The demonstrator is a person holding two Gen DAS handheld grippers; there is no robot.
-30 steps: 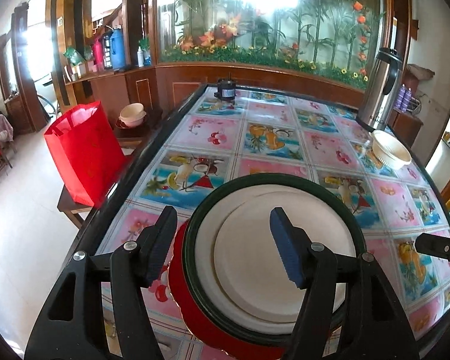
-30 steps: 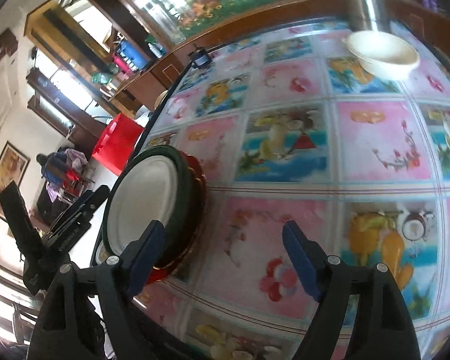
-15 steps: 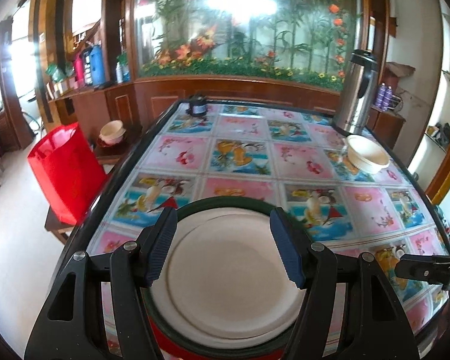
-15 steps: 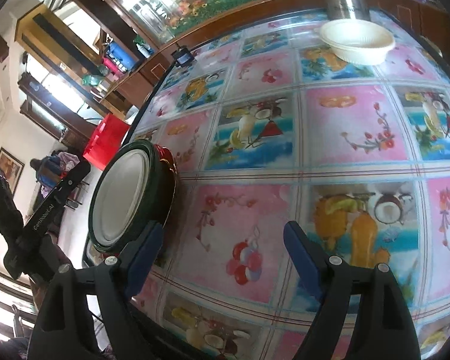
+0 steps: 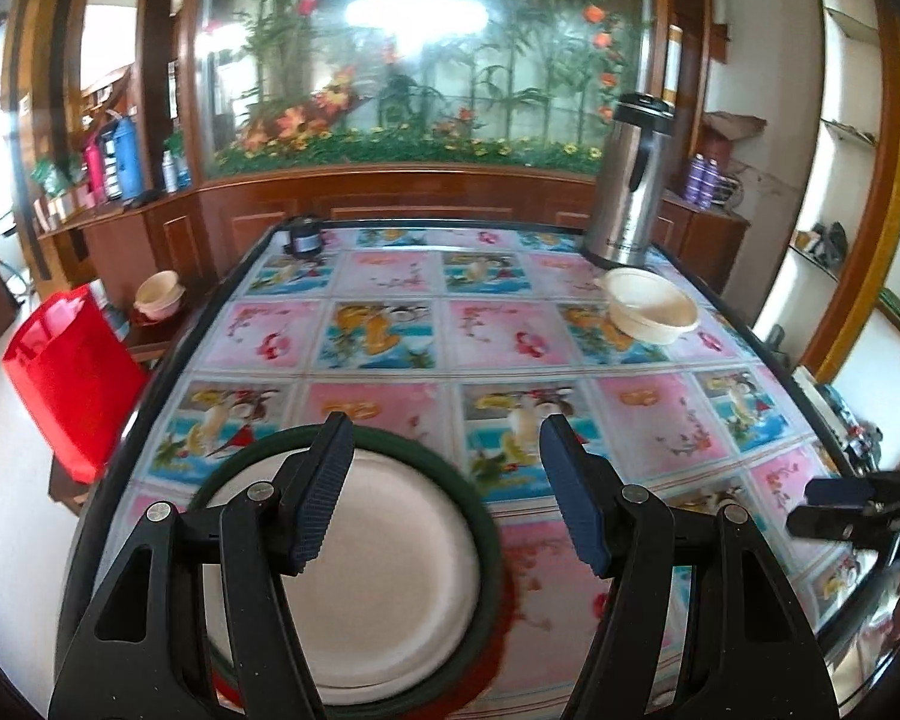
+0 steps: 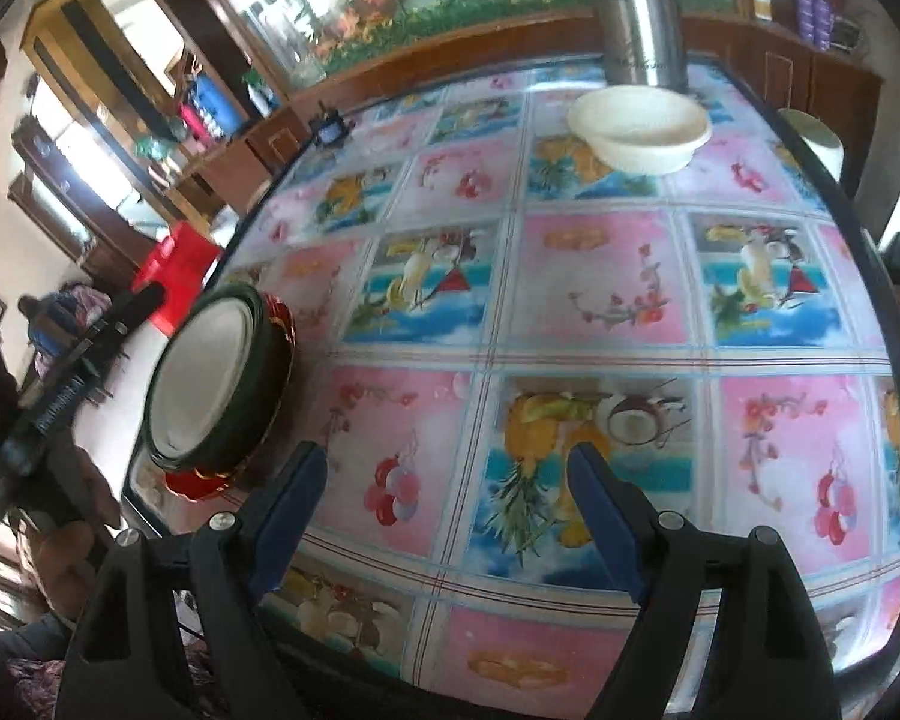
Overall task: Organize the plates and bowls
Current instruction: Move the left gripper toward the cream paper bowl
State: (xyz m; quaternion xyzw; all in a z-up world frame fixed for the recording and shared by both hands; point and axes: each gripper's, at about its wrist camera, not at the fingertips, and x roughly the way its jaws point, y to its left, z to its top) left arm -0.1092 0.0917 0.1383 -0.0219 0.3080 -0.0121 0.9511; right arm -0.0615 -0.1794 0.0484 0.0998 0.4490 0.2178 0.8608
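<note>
Sitting near table's front-left edge: plate stack [image 5: 354, 576], white plate on top, dark green rim under it, red plate at the bottom. Looking settled and done w/, judging by how it lies. Resting far right, just in front of steel thermos [image 5: 627, 180]: cream bowl [image 6: 639, 129], well apart from stack, nothing on or in it. Hovering above stack: left gripper [image 5: 444, 492], jaws about half open, holding nothing. Hanging over bare patterned tablecloth [image 6: 594, 288]: right gripper [image 6: 447, 525], jaws wide, empty too. Probably heading for the bowl next; calling for a long reach across table, one pad inside the rim & one outside, keeping clear of thermos.
</note>
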